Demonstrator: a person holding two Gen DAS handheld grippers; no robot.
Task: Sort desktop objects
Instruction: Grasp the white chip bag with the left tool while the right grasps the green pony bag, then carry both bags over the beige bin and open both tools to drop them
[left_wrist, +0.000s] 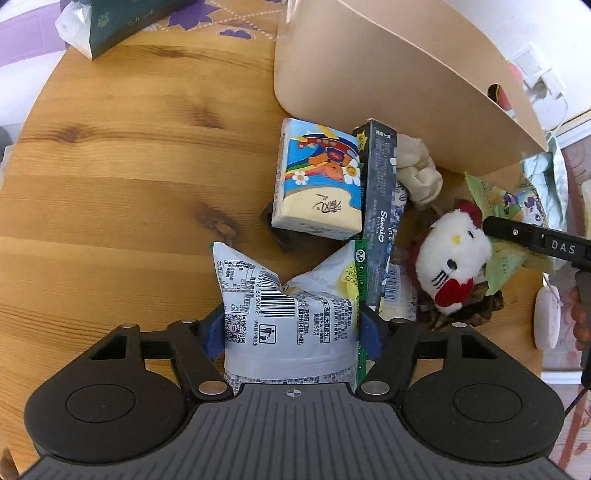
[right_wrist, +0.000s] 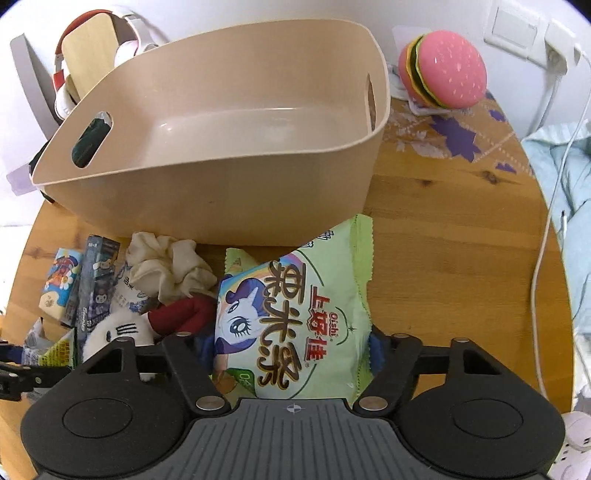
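On the round wooden table (left_wrist: 110, 177) a loose pile sits against the near wall of a beige tub (right_wrist: 229, 192). Left tongs (left_wrist: 291, 328) pinch a pale grey snack bag (left_wrist: 291, 317) with a barcode, blue pads touching both its sides, bag crumpled between them. Right tongs (right_wrist: 291, 350) clamp a green snack bag (right_wrist: 295, 314) with a unicorn print; blue pads mostly hidden behind the bag edges but pressed to its sides. Green bag's top edge touches the tub wall. No earlier picture, so only the present grip noted.

Pile, left wrist view: tissue pack (left_wrist: 317, 181) with cartoon print lies just past the grey bag, a dark tall box (left_wrist: 378, 218) leaning beside it on the right, a cream cloth wad (left_wrist: 417, 173) behind the box. White cat plush (left_wrist: 454, 254) with red bow lies right of the box, near the right tongs' finger. A dark brown thing under the plush, cannot tell what.

Tub is empty in the right wrist view, handle slots on both ends. Burger plush (right_wrist: 443, 70) stands well apart, behind the tub's right end, on a purple-patterned cloth (right_wrist: 454, 136). Dark green tissue pack (left_wrist: 122, 22) at the table's far edge in the left view. White cable (right_wrist: 546, 229) runs down the right side off the table.
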